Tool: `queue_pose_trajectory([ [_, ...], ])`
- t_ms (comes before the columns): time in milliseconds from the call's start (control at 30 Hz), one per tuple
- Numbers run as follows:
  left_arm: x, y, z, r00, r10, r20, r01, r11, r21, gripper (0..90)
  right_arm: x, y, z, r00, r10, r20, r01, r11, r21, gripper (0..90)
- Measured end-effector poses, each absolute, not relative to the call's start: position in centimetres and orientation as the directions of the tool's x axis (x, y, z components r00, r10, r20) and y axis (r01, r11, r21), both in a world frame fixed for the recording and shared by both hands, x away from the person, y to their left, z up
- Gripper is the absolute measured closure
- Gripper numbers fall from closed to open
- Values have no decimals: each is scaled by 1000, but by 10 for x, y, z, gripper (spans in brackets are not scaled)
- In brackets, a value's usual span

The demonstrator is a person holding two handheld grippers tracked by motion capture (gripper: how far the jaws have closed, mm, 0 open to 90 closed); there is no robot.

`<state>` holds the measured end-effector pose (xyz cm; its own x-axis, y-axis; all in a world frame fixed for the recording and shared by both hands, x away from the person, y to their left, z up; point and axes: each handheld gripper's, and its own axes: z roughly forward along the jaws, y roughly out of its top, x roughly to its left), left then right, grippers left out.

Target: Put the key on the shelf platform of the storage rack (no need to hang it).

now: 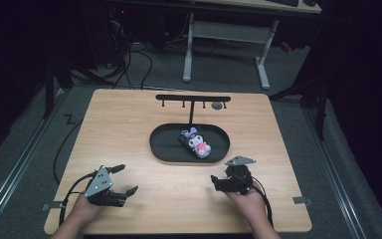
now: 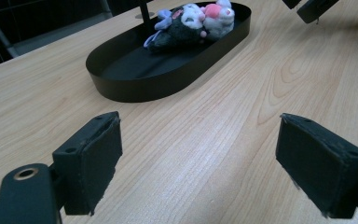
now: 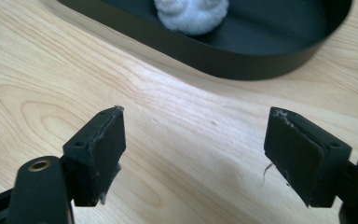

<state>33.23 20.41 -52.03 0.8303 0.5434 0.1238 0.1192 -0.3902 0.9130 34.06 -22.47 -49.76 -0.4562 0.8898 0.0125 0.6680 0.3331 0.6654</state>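
Note:
A black oval tray [image 1: 165,145] sits mid-table with a small plush toy [image 1: 197,141] lying in it, white, black, purple and pink. My left gripper [image 1: 128,179] rests open near the front left of the table, its jaws pointing right. In the left gripper view the gripper [image 2: 200,158] is wide open over bare wood, with the tray [image 2: 168,81] and plush [image 2: 191,21] ahead. My right gripper [image 1: 218,182] is at the front right, just short of the tray. Its own view shows the gripper [image 3: 193,154] open and empty, facing the tray wall [image 3: 242,65] and the plush's white part [image 3: 191,14].
A black T-shaped hook rack [image 1: 193,99] stands behind the tray. The wooden table [image 1: 129,129] has bare wood on both sides of the tray. A white-legged desk [image 1: 224,35] and cables lie on the floor beyond. The right gripper's tip [image 2: 313,7] shows in the left gripper view.

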Motion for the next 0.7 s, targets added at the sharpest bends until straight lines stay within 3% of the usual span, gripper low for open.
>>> queue_pose_trajectory([
  [367,333,204,-520,827,548,124,123,-392,912,154,302,-250,-515,-411,911,40,590,232,773,189],
  [700,334,203,-520,829,546,122,126,-395,910,154,291,-259,-515,-406,912,53,570,208,795,181],
])
